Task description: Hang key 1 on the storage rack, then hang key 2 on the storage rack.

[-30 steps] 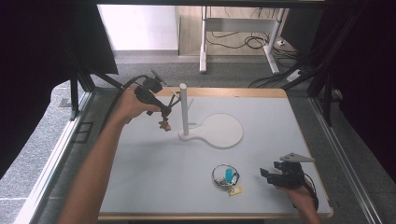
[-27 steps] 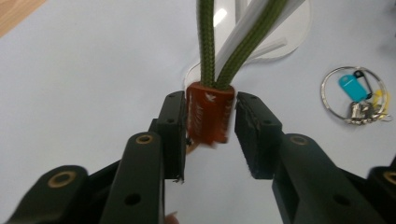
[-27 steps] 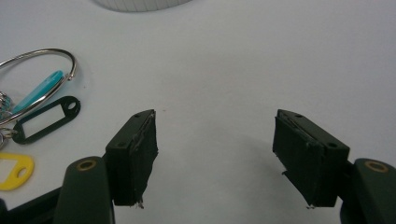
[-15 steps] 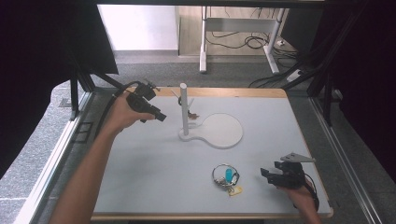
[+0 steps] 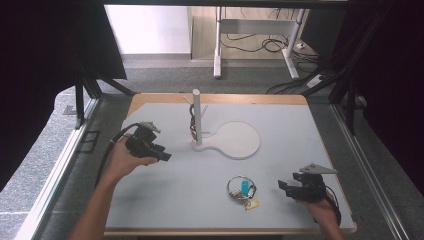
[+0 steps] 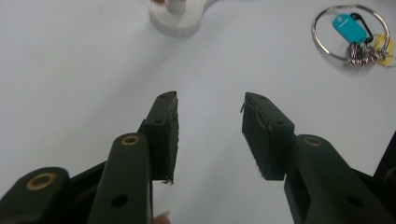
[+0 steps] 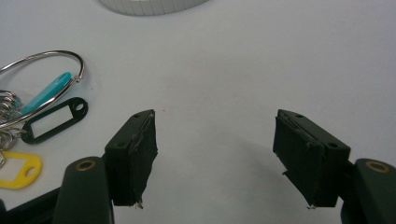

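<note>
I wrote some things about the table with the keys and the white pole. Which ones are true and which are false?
1. The left gripper holds a key ring. False: its jaws are open with nothing between them.
2. A dark keychain hangs on the white post. True.
3. The key ring with the blue tag lies on the round white base. False: it lies on the table, apart from the base.
4. The right gripper is open. True.
5. A yellow tag is on that ring. True.
</note>
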`<action>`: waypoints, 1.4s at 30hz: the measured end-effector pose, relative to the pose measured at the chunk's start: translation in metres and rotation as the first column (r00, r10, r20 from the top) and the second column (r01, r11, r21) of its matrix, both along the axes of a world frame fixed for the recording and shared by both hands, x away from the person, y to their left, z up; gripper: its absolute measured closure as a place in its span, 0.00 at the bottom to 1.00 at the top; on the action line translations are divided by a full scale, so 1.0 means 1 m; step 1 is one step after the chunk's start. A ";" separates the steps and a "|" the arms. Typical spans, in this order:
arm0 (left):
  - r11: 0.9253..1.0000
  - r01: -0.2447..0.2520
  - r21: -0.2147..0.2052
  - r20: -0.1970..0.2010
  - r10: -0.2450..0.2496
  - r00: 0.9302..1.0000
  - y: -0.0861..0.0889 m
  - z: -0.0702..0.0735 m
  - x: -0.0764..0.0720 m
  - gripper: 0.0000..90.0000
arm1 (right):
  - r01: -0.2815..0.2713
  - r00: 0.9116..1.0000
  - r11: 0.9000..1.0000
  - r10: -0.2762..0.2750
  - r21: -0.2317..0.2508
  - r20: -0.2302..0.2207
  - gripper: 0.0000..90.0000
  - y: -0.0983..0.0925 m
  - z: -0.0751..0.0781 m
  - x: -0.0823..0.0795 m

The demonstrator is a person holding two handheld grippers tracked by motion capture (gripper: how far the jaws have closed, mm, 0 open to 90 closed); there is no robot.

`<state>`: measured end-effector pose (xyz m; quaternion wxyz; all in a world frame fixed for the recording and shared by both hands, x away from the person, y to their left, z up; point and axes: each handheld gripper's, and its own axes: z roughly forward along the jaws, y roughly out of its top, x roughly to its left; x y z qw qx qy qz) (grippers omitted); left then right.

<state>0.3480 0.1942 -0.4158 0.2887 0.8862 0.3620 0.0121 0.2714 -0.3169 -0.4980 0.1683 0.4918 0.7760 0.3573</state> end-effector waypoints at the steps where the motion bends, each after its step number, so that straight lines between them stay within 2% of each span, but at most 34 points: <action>1: 1.000 -0.002 0.000 0.002 0.002 1.000 0.001 -0.004 -0.004 0.62 | -0.003 1.000 1.000 0.003 -0.001 -0.001 0.34 0.000 0.000 0.000; 8: 1.000 -0.011 -0.009 0.013 0.011 1.000 0.004 -0.031 -0.027 0.62 | -0.015 1.000 1.000 0.015 -0.002 -0.004 0.34 0.003 -0.002 0.000; 14: 1.000 0.007 0.002 0.014 -0.007 1.000 0.002 -0.045 -0.040 0.61 | -0.028 1.000 1.000 0.028 -0.003 0.002 0.34 0.005 -0.003 -0.001; 20: 1.000 0.017 -0.024 0.018 -0.017 1.000 0.004 -0.056 -0.043 0.61 | -0.030 1.000 1.000 0.030 0.001 0.004 0.34 0.006 0.000 0.001; 22: 0.999 0.013 -0.037 0.007 -0.012 1.000 0.004 -0.061 -0.042 0.61 | -0.032 0.999 0.999 0.032 -0.002 0.003 0.35 0.006 0.000 0.002; 23: 0.999 0.020 -0.025 0.000 -0.020 1.000 0.005 -0.063 -0.041 0.61 | -0.037 0.999 0.999 0.037 -0.005 0.000 0.35 0.007 0.000 0.003; 25: 1.000 0.003 0.000 -0.002 -0.003 1.000 0.006 -0.064 -0.041 0.58 | -0.057 0.998 0.998 0.056 -0.033 -0.013 0.36 0.010 0.002 0.005; 27: 1.000 0.002 -0.029 -0.003 -0.002 1.000 0.009 -0.063 -0.042 0.58 | -0.069 0.997 0.996 0.068 -0.063 -0.022 0.37 0.012 0.007 0.008; 29: 0.999 0.006 -0.035 0.008 -0.005 1.000 0.011 -0.062 -0.043 0.58 | -0.091 0.996 0.993 0.089 -0.075 -0.032 0.40 0.014 0.015 0.012; 32: 0.998 -0.009 -0.063 0.016 0.010 1.000 0.013 -0.059 -0.047 0.58 | -0.122 0.991 0.989 0.116 -0.088 -0.072 0.45 0.020 0.029 0.020; 34: 0.997 -0.012 -0.076 0.019 0.013 1.000 0.011 -0.057 -0.050 0.58 | -0.150 0.986 0.982 0.139 -0.118 -0.095 0.47 0.026 0.039 0.025; 36: 0.997 -0.012 -0.074 0.021 0.013 1.000 0.010 -0.056 -0.053 0.58 | -0.182 0.979 0.974 0.167 -0.136 -0.114 0.49 0.033 0.051 0.029; 39: 0.998 -0.013 -0.067 0.022 0.014 1.000 0.009 -0.056 -0.057 0.58 | -0.235 0.965 0.958 0.210 -0.162 -0.155 0.49 0.046 0.067 0.036; 42: 0.997 -0.016 -0.069 0.022 0.017 1.000 0.008 -0.056 -0.061 0.57 | -0.242 0.961 0.954 0.211 -0.175 -0.178 0.51 0.054 0.073 0.044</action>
